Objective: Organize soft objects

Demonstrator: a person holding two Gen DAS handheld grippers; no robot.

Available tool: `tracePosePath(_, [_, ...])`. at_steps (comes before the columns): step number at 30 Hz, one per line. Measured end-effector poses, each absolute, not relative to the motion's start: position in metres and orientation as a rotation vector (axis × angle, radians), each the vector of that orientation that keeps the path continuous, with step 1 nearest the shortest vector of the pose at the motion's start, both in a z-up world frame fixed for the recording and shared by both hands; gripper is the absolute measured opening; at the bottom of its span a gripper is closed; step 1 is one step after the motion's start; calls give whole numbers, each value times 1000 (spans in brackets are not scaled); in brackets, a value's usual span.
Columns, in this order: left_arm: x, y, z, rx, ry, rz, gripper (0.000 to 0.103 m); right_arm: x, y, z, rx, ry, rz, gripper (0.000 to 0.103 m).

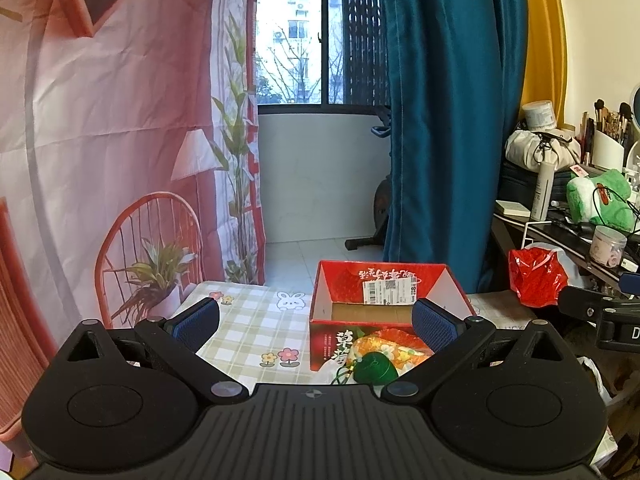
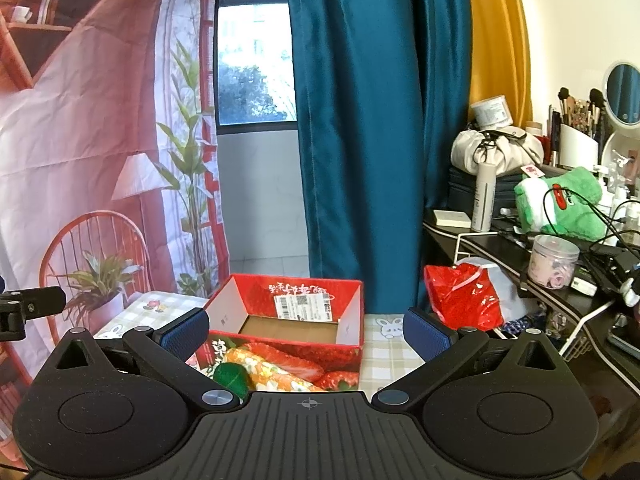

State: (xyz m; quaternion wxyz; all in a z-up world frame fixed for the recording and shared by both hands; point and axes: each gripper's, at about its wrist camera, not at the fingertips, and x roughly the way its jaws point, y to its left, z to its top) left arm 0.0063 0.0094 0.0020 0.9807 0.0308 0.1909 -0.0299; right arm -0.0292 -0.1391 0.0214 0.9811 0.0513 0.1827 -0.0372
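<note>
A red strawberry-print cardboard box (image 1: 384, 312) (image 2: 288, 316) stands open and looks empty on the checked tablecloth (image 1: 256, 320) (image 2: 384, 348). In front of it lie an orange flowered soft pouch (image 1: 394, 346) (image 2: 264, 368) and a small green soft piece (image 1: 374, 368) (image 2: 230, 376), partly hidden by the gripper bodies. My left gripper (image 1: 316, 320) is open above the table, the box's left front corner between its fingers. My right gripper (image 2: 306, 332) is open too, held over the box's front.
A blue curtain (image 1: 444, 120) (image 2: 372, 120) hangs behind the box. A red plastic bag (image 1: 536, 276) (image 2: 464, 300) sits right of it. The cluttered dark desk (image 2: 516, 256) at right carries a green plush (image 1: 600, 200) (image 2: 564, 204), a pink-filled jar (image 2: 554, 262), bottles and brushes.
</note>
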Motion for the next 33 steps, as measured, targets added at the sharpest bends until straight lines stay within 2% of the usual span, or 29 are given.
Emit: tracePosePath(33, [8,10,0,71,386,-58,103,-30,-142,20,105,370,-77,103])
